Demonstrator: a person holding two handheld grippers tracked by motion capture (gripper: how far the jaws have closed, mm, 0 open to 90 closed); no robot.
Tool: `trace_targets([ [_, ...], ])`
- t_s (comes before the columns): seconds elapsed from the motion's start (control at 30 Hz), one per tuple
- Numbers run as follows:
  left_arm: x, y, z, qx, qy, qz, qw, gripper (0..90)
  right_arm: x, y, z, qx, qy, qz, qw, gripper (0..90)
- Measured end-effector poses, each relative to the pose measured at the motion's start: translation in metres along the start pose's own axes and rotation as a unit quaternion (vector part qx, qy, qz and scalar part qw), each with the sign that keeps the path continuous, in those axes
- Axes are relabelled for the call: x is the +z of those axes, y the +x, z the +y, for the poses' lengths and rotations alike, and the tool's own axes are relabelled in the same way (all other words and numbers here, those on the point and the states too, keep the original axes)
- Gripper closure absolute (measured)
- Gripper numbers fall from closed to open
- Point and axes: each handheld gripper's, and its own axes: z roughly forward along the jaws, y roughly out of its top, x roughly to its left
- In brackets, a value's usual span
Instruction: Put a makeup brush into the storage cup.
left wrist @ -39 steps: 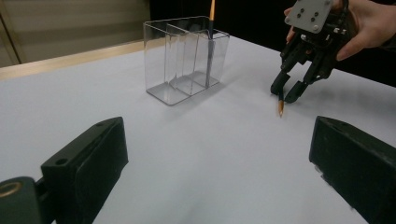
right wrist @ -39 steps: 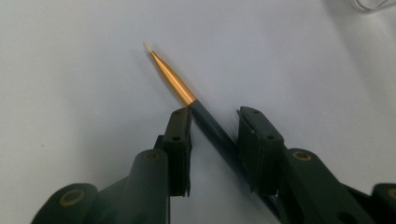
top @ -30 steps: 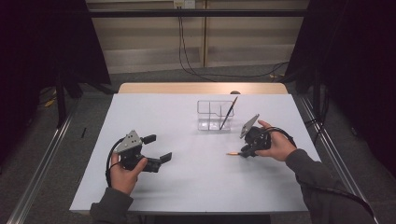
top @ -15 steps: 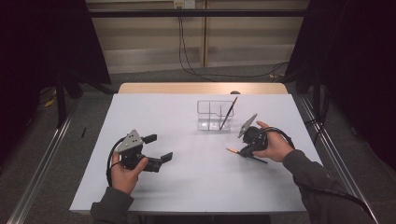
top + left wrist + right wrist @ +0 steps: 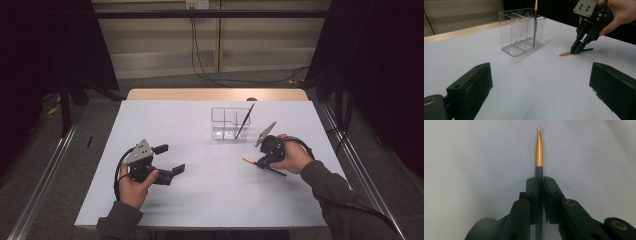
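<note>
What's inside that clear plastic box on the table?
One thin brush leans in an end compartment of the clear box; its other compartments look empty. The brush's lower end is hard to make out.

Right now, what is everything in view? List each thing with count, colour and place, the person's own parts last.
Brush on the table: one, dark handle, gold ferrule, pale tip; lying right of centre, clamped in the right gripper.
Brush in the organizer: one, dark; leaning in its right compartment.
Organizer: one, clear plastic, with compartments; far centre of the table.
Table: one, white top, wooden far edge.
Cables: black; on the floor beyond the table.
Left gripper: black, grey plate; near left, jaws open, holding nothing.
Right gripper: black; shut on the brush.
Hands: two, dark sleeves; entering from the bottom.
</note>
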Motion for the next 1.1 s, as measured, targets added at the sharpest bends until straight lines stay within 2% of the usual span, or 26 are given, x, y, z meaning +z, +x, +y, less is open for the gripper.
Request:
trace_targets([
  [0.1, -0.0007, 0.0005, -0.0004, 0.000, 0.000, 0.000, 1.0000, 4.4, 0.0000, -0.0008, -0.0002, 0.001, 0.001, 0.000, 1.0000, 83.2],
  [0.13, -0.0016, 0.0004, -0.0001, 0.002, 0.005, 0.007, 1.0000, 4.5, -0.0001, -0.0002, -0.0002, 0.007, 0.002, -0.001, 1.0000, 83.2],
  [0.2, -0.0022, 0.0016, 0.0001, 0.002, 0.001, 0.003, 1.0000, 4.5, -0.0001, 0.0007, 0.0009, 0.011, 0.006, -0.004, 0.9999, 83.3],
  [0.27, -0.0029, 0.0003, 0.0010, 0.004, 0.002, 0.016, 0.9999, 4.5, 0.0000, 0.0019, 0.0018, 0.009, 0.009, -0.008, 0.9999, 83.6],
  [0.4, -0.0032, 0.0009, 0.0006, 0.002, 0.004, 0.011, 0.9999, 4.5, -0.0002, 0.0036, 0.0016, 0.005, 0.009, -0.014, 0.9998, 84.0],
  [0.43, -0.0028, 0.0018, 0.0002, 0.001, 0.002, 0.001, 1.0000, 4.5, -0.0001, 0.0048, 0.0012, 0.009, 0.008, -0.017, 0.9998, 84.1],
  [0.5, -0.0029, 0.0015, 0.0007, 0.002, 0.003, 0.005, 1.0000, 4.6, 0.0001, 0.0055, 0.0006, 0.006, 0.003, -0.021, 0.9998, 84.2],
  [0.53, -0.0035, 0.0015, 0.0012, 0.006, 0.005, 0.013, 0.9999, 4.6, 0.0000, 0.0064, 0.0004, 0.012, 0.003, -0.022, 0.9997, 84.2],
  [0.63, -0.0031, 0.0019, 0.0006, 0.001, 0.003, 0.007, 1.0000, 4.6, -0.0003, 0.0059, 0.0004, 0.011, 0.003, -0.024, 0.9996, 84.2],
  [0.77, -0.0041, 0.0024, -0.0003, 0.001, 0.003, 0.017, 0.9999, 4.6, -0.0008, 0.0061, 0.0002, 0.009, 0.002, -0.024, 0.9997, 84.3],
  [0.9, -0.0060, 0.0031, -0.0008, -0.003, 0.002, 0.021, 0.9998, 4.6, -0.0017, 0.0031, -0.0013, 0.013, -0.006, -0.016, 0.9998, 84.2],
  [0.93, -0.0064, 0.0046, -0.0008, -0.002, -0.001, 0.008, 1.0000, 4.6, -0.0016, 0.0036, -0.0016, 0.022, -0.015, -0.020, 0.9994, 84.2],
  [1.0, -0.0071, 0.0045, -0.0017, -0.004, -0.001, 0.010, 0.9999, 4.6, -0.0018, 0.0012, -0.0020, 0.023, -0.028, -0.025, 0.9991, 84.2],
  [1.03, -0.0082, 0.0039, -0.0016, -0.002, 0.004, 0.019, 0.9998, 4.6, -0.0020, 0.0005, -0.0026, 0.032, -0.039, -0.022, 0.9985, 84.2],
  [1.1, -0.0091, 0.0031, -0.0018, -0.003, 0.003, 0.020, 0.9998, 4.6, -0.0027, -0.0007, -0.0032, 0.038, -0.054, -0.021, 0.9976, 84.2],
])
